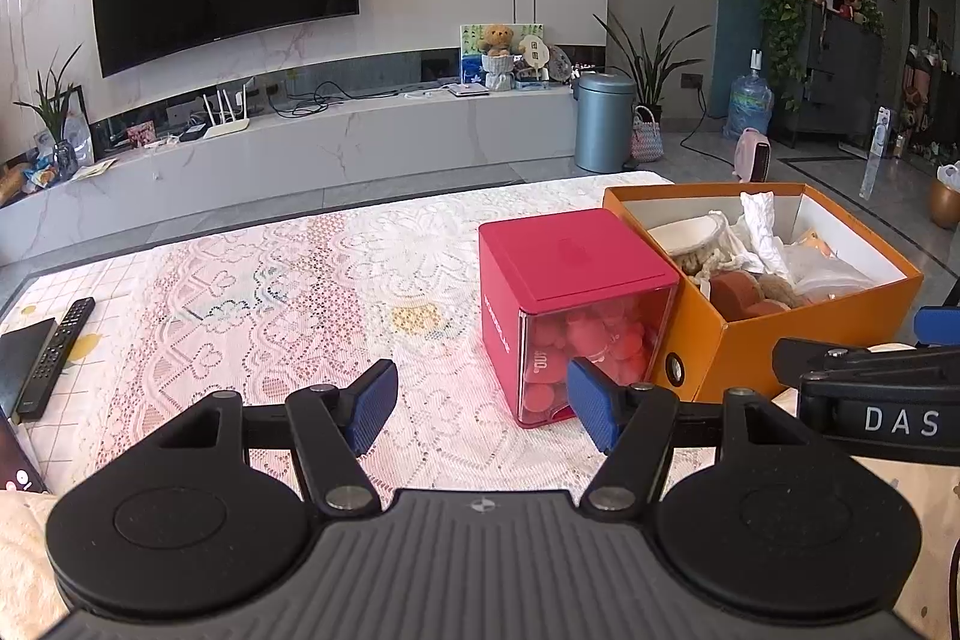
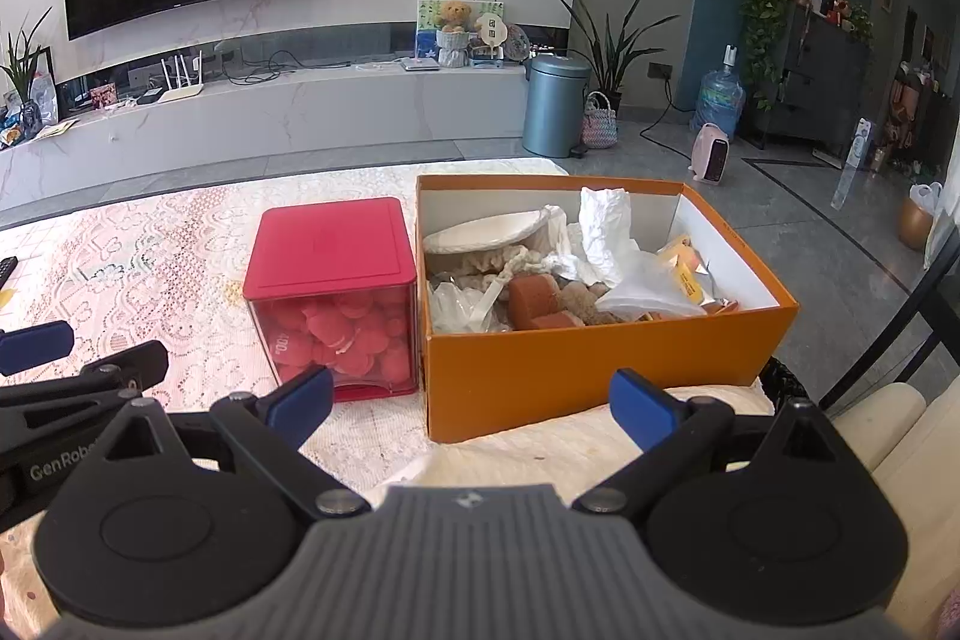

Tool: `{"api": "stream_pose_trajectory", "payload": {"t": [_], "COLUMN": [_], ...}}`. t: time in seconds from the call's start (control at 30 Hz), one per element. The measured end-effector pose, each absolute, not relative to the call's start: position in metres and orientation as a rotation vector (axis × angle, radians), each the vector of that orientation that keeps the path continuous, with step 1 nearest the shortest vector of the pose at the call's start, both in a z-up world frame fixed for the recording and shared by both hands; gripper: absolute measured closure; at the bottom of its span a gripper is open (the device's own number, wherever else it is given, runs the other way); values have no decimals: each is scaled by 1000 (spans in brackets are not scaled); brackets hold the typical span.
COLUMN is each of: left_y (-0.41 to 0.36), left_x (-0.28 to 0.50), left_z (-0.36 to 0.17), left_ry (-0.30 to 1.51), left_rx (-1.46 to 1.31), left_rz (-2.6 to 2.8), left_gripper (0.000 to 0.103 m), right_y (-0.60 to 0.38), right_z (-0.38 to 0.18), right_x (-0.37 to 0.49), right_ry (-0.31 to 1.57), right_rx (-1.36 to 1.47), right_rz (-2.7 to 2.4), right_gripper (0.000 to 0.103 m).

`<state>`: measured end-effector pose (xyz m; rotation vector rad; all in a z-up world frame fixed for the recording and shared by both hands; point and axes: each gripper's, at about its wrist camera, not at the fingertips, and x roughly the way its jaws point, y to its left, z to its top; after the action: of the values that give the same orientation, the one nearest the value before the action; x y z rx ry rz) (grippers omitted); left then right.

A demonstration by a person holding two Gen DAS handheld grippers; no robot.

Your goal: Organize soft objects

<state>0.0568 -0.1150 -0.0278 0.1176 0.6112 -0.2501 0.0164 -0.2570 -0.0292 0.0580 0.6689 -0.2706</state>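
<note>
An orange cardboard box [image 2: 576, 376] stands open on the lace-covered table, holding brown sponges [image 2: 534, 301], a white dish, crumpled white paper and plastic bags. It also shows in the left wrist view [image 1: 780, 340]. A red box with a clear front [image 2: 336, 274] full of red soft puffs stands just left of it, also in the left wrist view [image 1: 564, 298]. My left gripper [image 1: 480, 403] is open and empty, in front of the red box. My right gripper [image 2: 474, 403] is open and empty, in front of the orange box.
A lace tablecloth [image 1: 270, 292] covers the table. A black remote [image 1: 57, 355] and a dark device lie at its left edge. Beyond the table are a TV wall unit, a blue bin [image 2: 555, 106] and a small pink heater [image 2: 711, 154] on the floor.
</note>
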Motion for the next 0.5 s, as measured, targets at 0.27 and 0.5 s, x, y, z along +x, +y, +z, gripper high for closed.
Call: {"api": "stream_pose_trajectory", "payload": {"t": [0.27,0.5], "left_y": [-114,-112], "left_x": [57,57], "left_z": [-29,-27], "left_ry": [618,617], "left_rx": [116,113], "left_rz": [-255,-257], "left_gripper": [27,27], "right_y": [-256,-256], "right_z": [-30,-28], "right_x": [18,16], "right_ry": [669,659], "right_rx": [50,53], "right_rz": [-265,-273], "right_gripper": [6,6]}}
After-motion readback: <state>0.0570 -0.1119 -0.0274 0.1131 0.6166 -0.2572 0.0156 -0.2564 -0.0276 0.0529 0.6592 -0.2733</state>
